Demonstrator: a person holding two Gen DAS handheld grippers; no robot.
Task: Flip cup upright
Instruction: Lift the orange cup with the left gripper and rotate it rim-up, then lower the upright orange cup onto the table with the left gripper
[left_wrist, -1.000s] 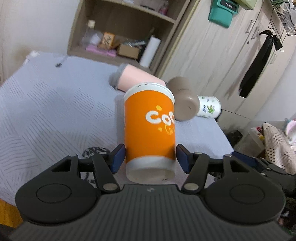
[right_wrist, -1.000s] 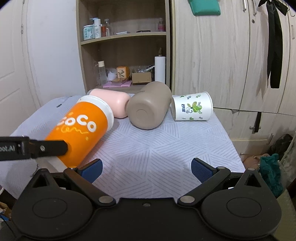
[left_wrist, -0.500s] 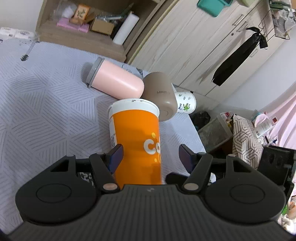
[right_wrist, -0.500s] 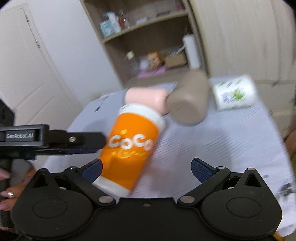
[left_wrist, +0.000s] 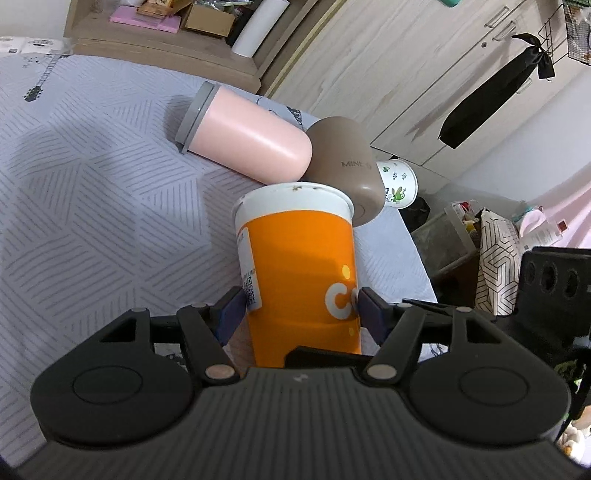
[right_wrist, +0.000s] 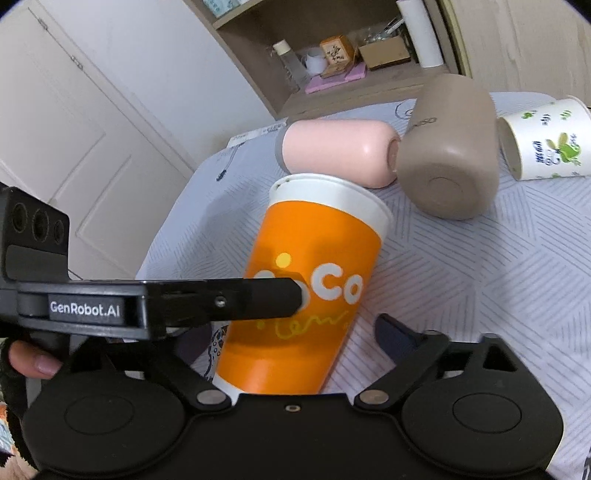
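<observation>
cup (left_wrist: 299, 273) between left hand-held gripper (left_wrist: 300, 312) pads

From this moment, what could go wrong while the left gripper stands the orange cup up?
1. The left gripper pinches the orange paper cup low on its thin wall, so the wall may dent or the cup may slip.
2. The cup is tilted, not yet vertical; let go now, it would probably fall over.
3. The brown tumbler and the pink tumbler lie close behind the rim; a bump might roll them.
</observation>
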